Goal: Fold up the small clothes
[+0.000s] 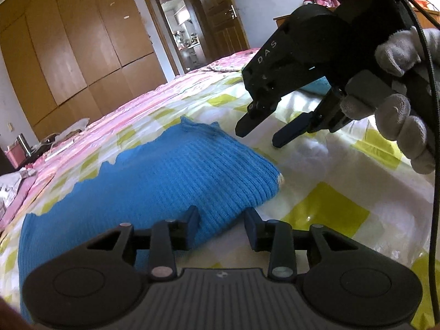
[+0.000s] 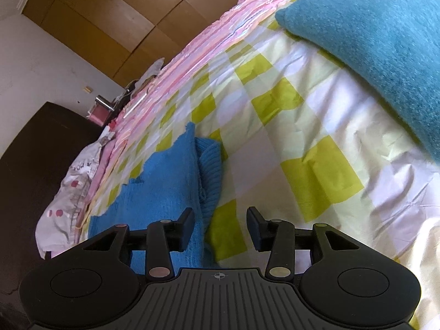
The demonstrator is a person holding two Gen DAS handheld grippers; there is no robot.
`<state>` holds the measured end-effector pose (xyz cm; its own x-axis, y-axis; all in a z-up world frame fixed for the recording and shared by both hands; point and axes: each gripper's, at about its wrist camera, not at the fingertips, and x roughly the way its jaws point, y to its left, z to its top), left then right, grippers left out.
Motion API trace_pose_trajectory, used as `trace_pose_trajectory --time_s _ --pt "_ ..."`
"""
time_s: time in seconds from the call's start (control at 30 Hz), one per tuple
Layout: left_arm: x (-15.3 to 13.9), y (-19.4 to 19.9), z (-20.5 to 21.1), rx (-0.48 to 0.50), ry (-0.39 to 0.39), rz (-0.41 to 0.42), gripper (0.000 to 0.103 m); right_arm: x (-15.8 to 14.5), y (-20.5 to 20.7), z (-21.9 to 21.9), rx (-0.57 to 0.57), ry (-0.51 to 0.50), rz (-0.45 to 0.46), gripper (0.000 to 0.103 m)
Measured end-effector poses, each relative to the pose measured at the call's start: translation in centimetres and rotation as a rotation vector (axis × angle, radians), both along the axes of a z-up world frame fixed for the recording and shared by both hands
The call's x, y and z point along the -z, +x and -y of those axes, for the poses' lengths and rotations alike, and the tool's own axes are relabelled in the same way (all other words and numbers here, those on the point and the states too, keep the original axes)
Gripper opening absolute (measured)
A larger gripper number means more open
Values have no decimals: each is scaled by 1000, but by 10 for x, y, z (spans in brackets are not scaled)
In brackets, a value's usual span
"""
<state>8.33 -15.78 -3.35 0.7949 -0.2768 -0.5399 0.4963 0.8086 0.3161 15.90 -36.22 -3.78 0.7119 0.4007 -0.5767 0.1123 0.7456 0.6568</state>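
A bright blue ribbed knit garment (image 1: 170, 176) lies folded on the checked bedspread (image 1: 330, 209). My left gripper (image 1: 221, 227) is open, low over the garment's near right edge, holding nothing. My right gripper (image 1: 260, 134) shows in the left wrist view, open, held in a gloved hand just above the bedspread beyond the garment's right corner. In the right wrist view the garment (image 2: 165, 181) lies at the lower left, and my right gripper (image 2: 220, 227) is open and empty over its right edge and the bedspread (image 2: 316, 143).
A teal folded blanket (image 2: 385, 49) lies on the bed at the far right. A pink striped cover (image 1: 115, 115) runs along the bed's far side. A wooden wardrobe (image 1: 68, 41) and an open door (image 1: 220, 13) stand behind. A dark cabinet (image 2: 35, 159) is at the left.
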Motion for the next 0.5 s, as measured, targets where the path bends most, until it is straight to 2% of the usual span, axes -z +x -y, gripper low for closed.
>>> trace_pose_trajectory --time_s 0.33,0.4,0.47,0.5 --pt "4 15 25 -5 47 60 43 2 13 4 -12 67 12 48" --pt "1 18 24 -12 26 45 39 2 20 3 -18 69 17 48" --pt "-3 19 20 -10 -11 18 28 2 27 2 -25 73 17 50" --pt "-4 19 18 -10 -24 9 27 3 31 1 -29 83 13 51"
